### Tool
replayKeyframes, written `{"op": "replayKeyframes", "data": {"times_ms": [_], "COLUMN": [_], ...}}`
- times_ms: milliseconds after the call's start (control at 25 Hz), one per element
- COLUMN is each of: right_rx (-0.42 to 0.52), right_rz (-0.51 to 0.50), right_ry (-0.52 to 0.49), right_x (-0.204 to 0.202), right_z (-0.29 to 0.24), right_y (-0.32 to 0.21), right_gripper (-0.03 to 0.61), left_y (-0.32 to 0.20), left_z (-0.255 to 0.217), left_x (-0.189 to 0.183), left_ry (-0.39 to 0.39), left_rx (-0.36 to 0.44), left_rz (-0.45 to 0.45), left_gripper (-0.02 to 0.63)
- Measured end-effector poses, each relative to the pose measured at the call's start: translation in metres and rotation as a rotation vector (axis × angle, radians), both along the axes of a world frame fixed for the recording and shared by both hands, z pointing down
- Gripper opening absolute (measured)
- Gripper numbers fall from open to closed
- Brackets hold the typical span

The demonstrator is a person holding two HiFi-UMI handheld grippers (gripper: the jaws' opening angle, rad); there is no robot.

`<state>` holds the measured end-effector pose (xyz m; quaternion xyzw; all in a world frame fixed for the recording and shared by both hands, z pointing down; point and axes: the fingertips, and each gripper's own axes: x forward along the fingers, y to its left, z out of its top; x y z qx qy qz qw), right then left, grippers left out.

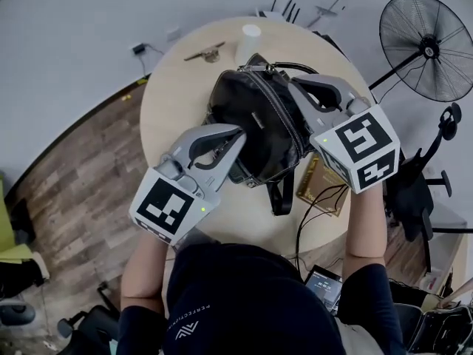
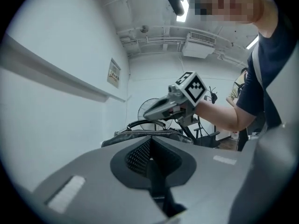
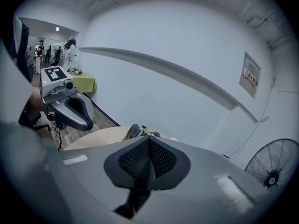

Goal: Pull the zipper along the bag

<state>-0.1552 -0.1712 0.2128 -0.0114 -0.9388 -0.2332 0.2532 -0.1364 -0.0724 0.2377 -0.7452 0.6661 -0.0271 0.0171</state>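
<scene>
At the 8 o'clock edge of the bag [image 1: 255,124], the left gripper [image 1: 238,135] has its jaws closed together, tips against the bag's black side; whether a zipper pull is pinched between them cannot be told. The right gripper [image 1: 294,86], jaws likewise closed together, meets the bag at its 1 o'clock corner, just beside the carry handle [image 1: 288,66]. The bag lies near the middle of a round pale-wood table [image 1: 174,87], its strap [image 1: 281,194] trailing toward 6 o'clock. A white cylinder [image 1: 250,41] stands at the table's 12 o'clock rim. A fan [image 1: 427,46] stands off the table at 2 o'clock.
</scene>
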Motion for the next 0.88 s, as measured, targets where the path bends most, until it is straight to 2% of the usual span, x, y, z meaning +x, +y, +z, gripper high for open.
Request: {"op": "replayKeyframes", "data": {"times_ms": [280, 400, 560, 880], "right_rx": [-0.067, -0.105, -0.15, -0.232], "right_rz": [0.046, 0.067, 0.092, 0.12], "right_ry": [-0.116, -0.157, -0.198, -0.278], "right_x": [0.033, 0.046, 0.058, 0.081], "right_z": [-0.003, -0.004, -0.003, -0.001], "right_y": [0.009, 0.013, 0.018, 0.025], "right_gripper": [0.003, 0.003, 0.003, 0.003], "left_y": [0.011, 0.015, 0.022, 0.031], "left_z": [0.0, -0.003, 0.0, 0.003], "left_x": [-0.026, -0.031, -0.041, -0.043], "left_ry": [0.059, 0.057, 0.075, 0.083], "left_rx": [-0.025, -0.009, -0.049, -0.071], "left_rz": [-0.135, -0.16, -0.216, -0.271], "left_gripper": [0.015, 0.015, 0.015, 0.015]}}
